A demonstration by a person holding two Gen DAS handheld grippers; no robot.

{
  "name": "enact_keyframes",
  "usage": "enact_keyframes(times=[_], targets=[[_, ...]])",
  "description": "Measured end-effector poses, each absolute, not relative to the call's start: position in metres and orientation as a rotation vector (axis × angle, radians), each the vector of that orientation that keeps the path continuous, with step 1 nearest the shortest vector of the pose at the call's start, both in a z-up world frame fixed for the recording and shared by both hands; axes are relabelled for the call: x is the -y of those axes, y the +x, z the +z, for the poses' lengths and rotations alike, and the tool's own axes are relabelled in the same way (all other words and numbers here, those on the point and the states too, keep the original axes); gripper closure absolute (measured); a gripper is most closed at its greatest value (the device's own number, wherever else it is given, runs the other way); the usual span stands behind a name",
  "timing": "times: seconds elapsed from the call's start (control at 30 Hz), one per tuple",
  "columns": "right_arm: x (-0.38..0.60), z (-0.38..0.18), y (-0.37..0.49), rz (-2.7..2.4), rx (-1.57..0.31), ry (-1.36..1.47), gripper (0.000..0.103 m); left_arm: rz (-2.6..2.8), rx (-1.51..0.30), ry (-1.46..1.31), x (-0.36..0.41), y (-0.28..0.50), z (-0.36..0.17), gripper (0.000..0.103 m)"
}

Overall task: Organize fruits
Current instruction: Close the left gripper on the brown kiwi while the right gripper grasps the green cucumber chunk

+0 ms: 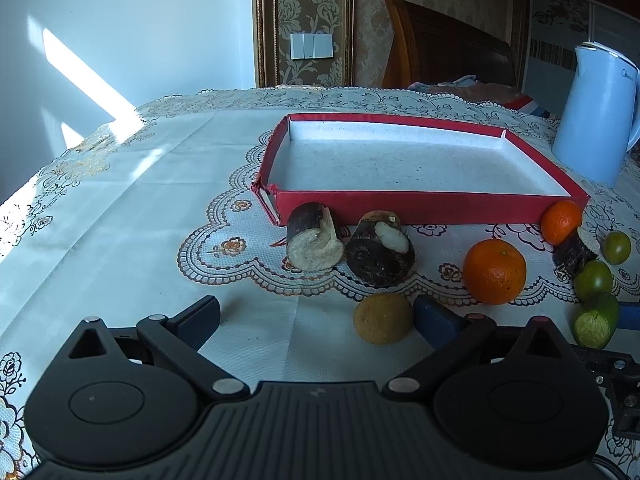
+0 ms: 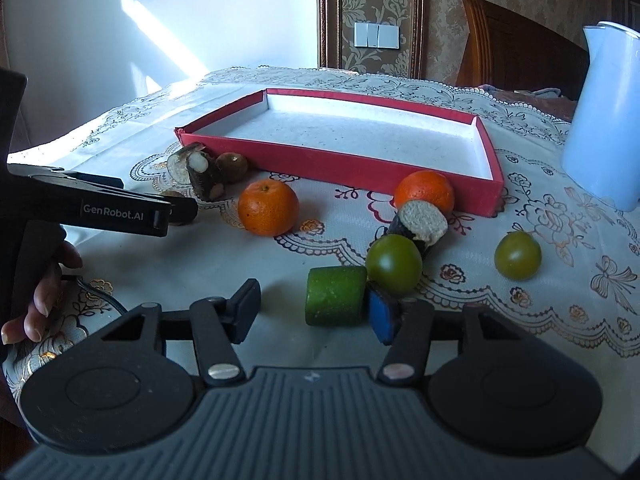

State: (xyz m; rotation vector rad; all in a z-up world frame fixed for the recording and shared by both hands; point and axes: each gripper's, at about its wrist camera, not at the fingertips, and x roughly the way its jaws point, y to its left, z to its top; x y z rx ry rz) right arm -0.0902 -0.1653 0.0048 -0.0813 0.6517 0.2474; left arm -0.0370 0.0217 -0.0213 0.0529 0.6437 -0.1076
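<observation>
A shallow red tray with a white floor stands empty on the table. In front of it lie two dark cane pieces, two oranges, a brownish-yellow round fruit, a third cane piece, two green round fruits and a green cut chunk. My left gripper is open, the yellow fruit beside its right finger. My right gripper is open, the green chunk between its fingers.
A pale blue kettle stands right of the tray. The lace-patterned tablecloth covers the table. The left gripper's body and the hand holding it show at the left of the right wrist view.
</observation>
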Motion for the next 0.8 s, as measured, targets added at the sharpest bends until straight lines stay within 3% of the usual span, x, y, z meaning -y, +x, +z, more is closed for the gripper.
enact_keyframes(times=[0.33, 0.43, 0.5, 0.6, 0.7, 0.8], targets=[[0.165, 0.004, -0.091, 0.238, -0.642, -0.082, 0.053, -0.107, -0.636, 0.119, -0.014, -0.039, -0.023, 0.003], [0.167, 0.004, -0.092, 0.228, -0.639, -0.077, 0.057, -0.148, -0.613, 0.124, -0.012, -0.044, -0.023, 0.027], [0.167, 0.004, -0.092, 0.223, -0.637, -0.073, 0.06, -0.177, -0.601, 0.127, -0.011, -0.047, -0.023, 0.049], [0.167, 0.004, -0.092, 0.215, -0.633, -0.08, 0.063, -0.187, -0.584, 0.136, -0.008, -0.051, -0.023, 0.071], [0.168, 0.004, -0.093, 0.206, -0.626, -0.078, 0.073, -0.196, -0.582, 0.127, -0.01, -0.051, -0.023, 0.074], [0.17, 0.004, -0.094, 0.202, -0.624, -0.068, 0.076, -0.214, -0.583, 0.102, -0.014, -0.05, -0.023, 0.075]])
